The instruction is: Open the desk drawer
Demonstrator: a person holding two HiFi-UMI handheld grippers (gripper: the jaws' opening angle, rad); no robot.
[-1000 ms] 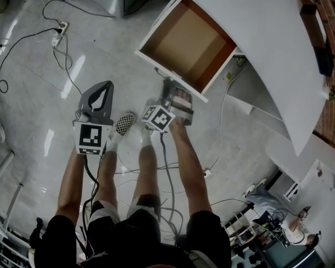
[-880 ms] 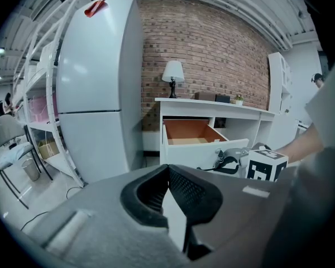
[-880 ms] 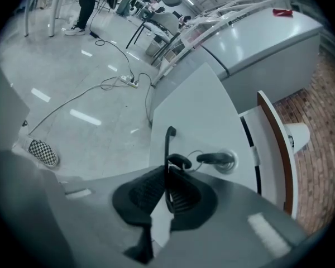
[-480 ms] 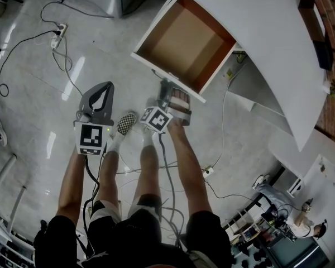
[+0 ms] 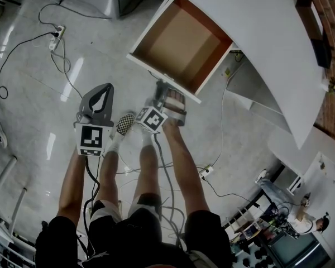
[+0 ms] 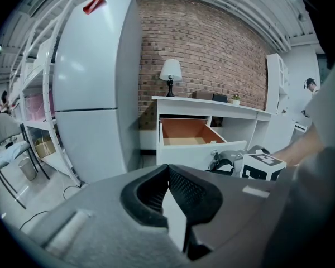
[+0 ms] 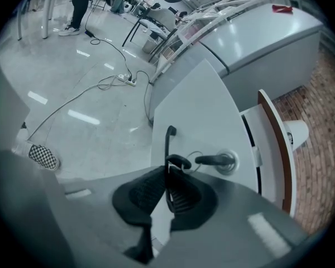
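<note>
Drawer (image 5: pixel 181 41) stands pulled well out from the front of the white desk (image 5: pixel 251 32), its bare brown bottom open to view and nothing visible inside it. Judging by how much of the box shows clear of the desk, the opening looks nearly or fully done.

Out in front of the desk, at the drawer's white face, the right gripper (image 5: pixel 162 87) has its jaws pinched together on the thin dark handle (image 7: pixel 168 141), the bar running down between the two pads. Further from the desk, off to that gripper's left, the left gripper (image 5: pixel 105 85) hangs over the floor with its jaws closed tip to tip on nothing.

Just beside the handle a key (image 7: pixel 212 161) sits in the drawer's lock, with a ring and a second key dangling right next to the right gripper's pads.

The likely troubles are these. A further pull away from the desk could take the drawer past its runners, so that it tips or drops. The handle is slim, and a pull off its line could let it slide out of the pads. The dangling ring could snag a jaw on release. A loose cable (image 5: pixel 220 133) lies on the floor by the desk, near the person's feet, and could catch a backward step.
</note>
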